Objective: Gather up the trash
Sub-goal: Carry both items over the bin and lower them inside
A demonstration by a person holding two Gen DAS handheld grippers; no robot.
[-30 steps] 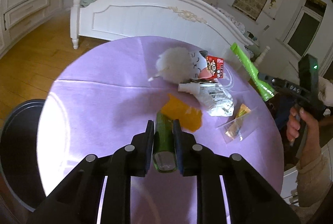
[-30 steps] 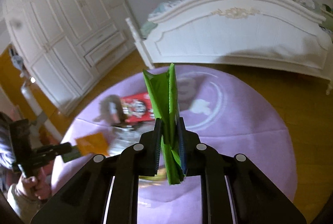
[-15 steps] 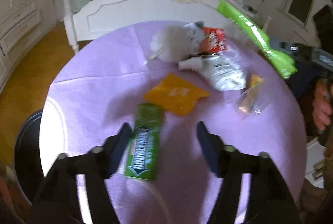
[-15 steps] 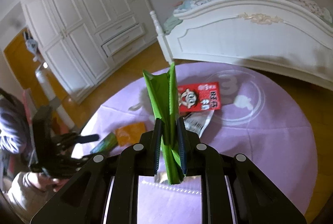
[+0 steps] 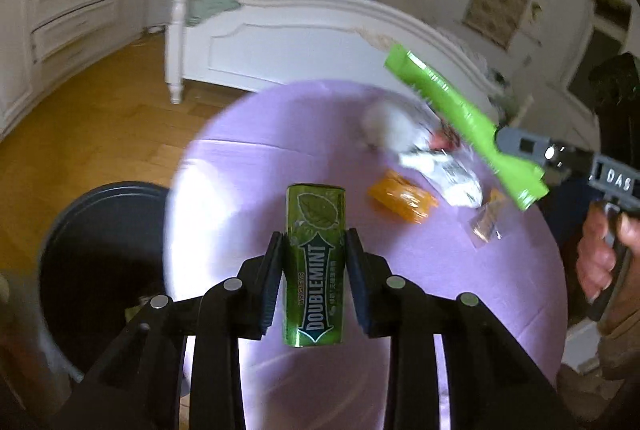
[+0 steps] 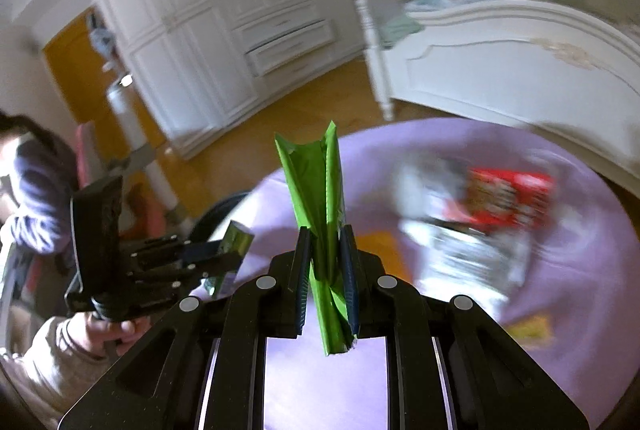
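Green rectangular Doublemint gum pack (image 5: 314, 272) pinched upright between the black pads of the left hand-held gripper (image 5: 314, 257), jaws just closed in on its two long sides, label facing the camera, pack raised above the near edge of the round worktop under a lilac cloth (image 5: 248, 166). Long bright-green foil wrapper (image 6: 322, 226) clamped at its lower part in the right hand-held gripper (image 6: 325, 262), jaws pressed nearly together, open torn end pointing up; in the left wrist view, same wrapper (image 5: 464, 122) slanting over the far right part of the worktop, with a person's hand (image 5: 600, 258) on the grip. Remaining on the cloth: crumpled orange wrapper (image 5: 402, 200) right of the gum pack, silver-and-white foil bag (image 5: 448, 170) beyond it, fluffy white object (image 5: 384, 124) further back, red printed packet (image 6: 508, 198), small clear sachet with yellow contents (image 5: 486, 220) near the right edge; all blurred. Round black bin (image 5: 100, 262) on the wooden floor (image 5: 100, 118) just left of the worktop. White carved bed (image 5: 304, 42) behind, white panelled wardrobe (image 6: 208, 30) to the side.
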